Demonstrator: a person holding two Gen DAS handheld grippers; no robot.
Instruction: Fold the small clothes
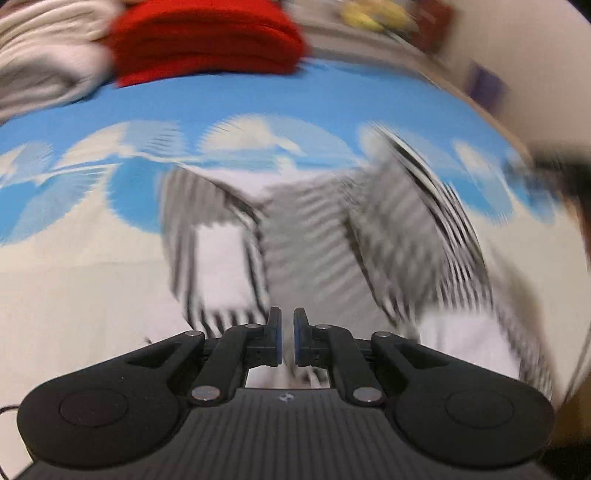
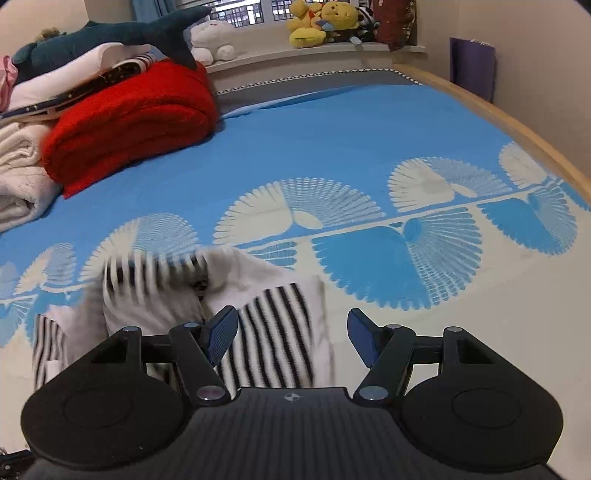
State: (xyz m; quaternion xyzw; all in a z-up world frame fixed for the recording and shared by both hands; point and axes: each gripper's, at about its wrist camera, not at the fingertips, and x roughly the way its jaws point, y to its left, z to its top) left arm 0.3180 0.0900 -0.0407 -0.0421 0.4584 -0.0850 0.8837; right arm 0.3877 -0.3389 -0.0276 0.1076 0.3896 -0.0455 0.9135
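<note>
Striped garment on bed, L pinching, R wide

Grippers nearest: L gripper (image 1: 287, 338) has fingers drawn almost together w/ white cloth showing between the pads, so it looks clamped on the garment (image 1: 314, 236); view is badly blurred. R gripper (image 2: 291, 338) has fingers spread wide, nothing between them, above the garment's striped edge (image 2: 273, 332). Garment lies crumpled on the bedspread (image 2: 369, 147). Farther back: red blanket (image 2: 129, 122), then plush toys (image 2: 321, 22) on the sill.

— What is lying ahead of the left gripper (image 1: 287, 338)?
— A blurred striped garment (image 1: 317, 236) is spreading beyond its nearly closed fingers (image 1: 275, 334), on the blue bed cover (image 1: 258, 99).
— Farther off?
— A red blanket (image 1: 207, 40) is sitting.
</note>
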